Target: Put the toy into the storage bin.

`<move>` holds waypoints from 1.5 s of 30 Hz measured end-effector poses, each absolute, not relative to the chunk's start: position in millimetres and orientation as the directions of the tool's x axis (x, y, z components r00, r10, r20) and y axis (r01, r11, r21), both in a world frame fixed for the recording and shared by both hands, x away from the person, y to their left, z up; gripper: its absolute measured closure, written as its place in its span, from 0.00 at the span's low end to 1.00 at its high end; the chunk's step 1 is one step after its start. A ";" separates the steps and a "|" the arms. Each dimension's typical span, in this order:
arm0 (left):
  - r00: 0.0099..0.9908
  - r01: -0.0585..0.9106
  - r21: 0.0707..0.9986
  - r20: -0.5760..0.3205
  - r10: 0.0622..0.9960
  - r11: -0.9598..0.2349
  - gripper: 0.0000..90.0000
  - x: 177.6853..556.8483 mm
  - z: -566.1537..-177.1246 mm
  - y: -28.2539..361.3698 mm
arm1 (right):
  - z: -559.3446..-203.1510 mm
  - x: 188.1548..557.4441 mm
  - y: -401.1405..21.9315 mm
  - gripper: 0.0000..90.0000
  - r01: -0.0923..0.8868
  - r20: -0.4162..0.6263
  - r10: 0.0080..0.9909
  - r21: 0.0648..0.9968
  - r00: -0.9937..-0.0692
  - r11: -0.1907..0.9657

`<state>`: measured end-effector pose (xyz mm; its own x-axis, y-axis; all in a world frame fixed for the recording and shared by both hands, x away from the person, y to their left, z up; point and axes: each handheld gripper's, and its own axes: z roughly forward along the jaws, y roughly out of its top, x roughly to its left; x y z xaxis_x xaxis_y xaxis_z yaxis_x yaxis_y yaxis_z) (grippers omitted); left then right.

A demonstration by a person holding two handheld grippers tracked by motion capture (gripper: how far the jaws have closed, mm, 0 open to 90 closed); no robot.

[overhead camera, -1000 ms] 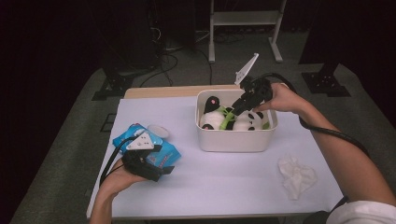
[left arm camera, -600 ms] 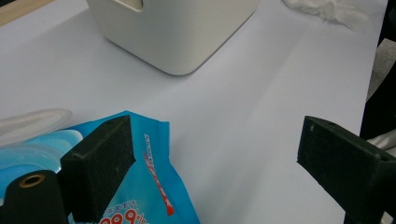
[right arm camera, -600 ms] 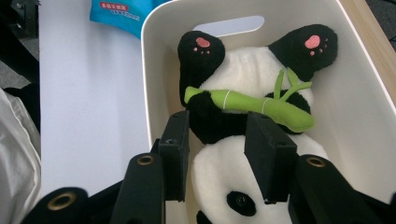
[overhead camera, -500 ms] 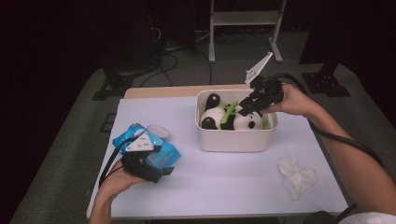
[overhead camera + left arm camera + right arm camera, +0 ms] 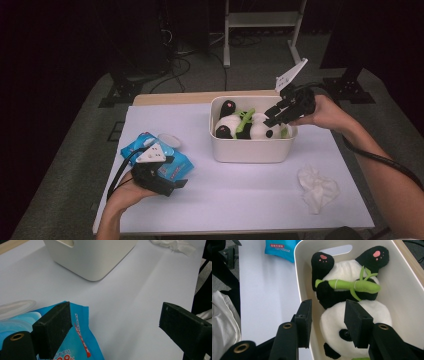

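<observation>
Your right gripper (image 5: 328,323) hangs just above the black-and-white plush panda (image 5: 352,315) in the white plastic bin (image 5: 409,297), jaws just been opening, empty. Next, clear away; left gripper (image 5: 112,325) rests released.

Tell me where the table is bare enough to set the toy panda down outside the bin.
Bare patches: the white tabletop in front of the white plastic bin, between the blue wipes packet and the crumpled white tissue; also the far-left stretch behind the packet. Crowded: the front-left corner, with packet and left gripper, and the bin, holding the black-and-white plush panda.
</observation>
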<state>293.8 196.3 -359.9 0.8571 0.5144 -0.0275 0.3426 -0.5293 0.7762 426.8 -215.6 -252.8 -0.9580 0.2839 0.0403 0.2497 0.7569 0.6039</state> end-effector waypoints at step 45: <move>0.852 0.358 0.767 -0.036 0.522 -0.532 0.10 294.6 -364.1 194.0 | -299.8 379.1 -300.3 0.57 0.371 0.131 0.398 0.692 -0.908 0.619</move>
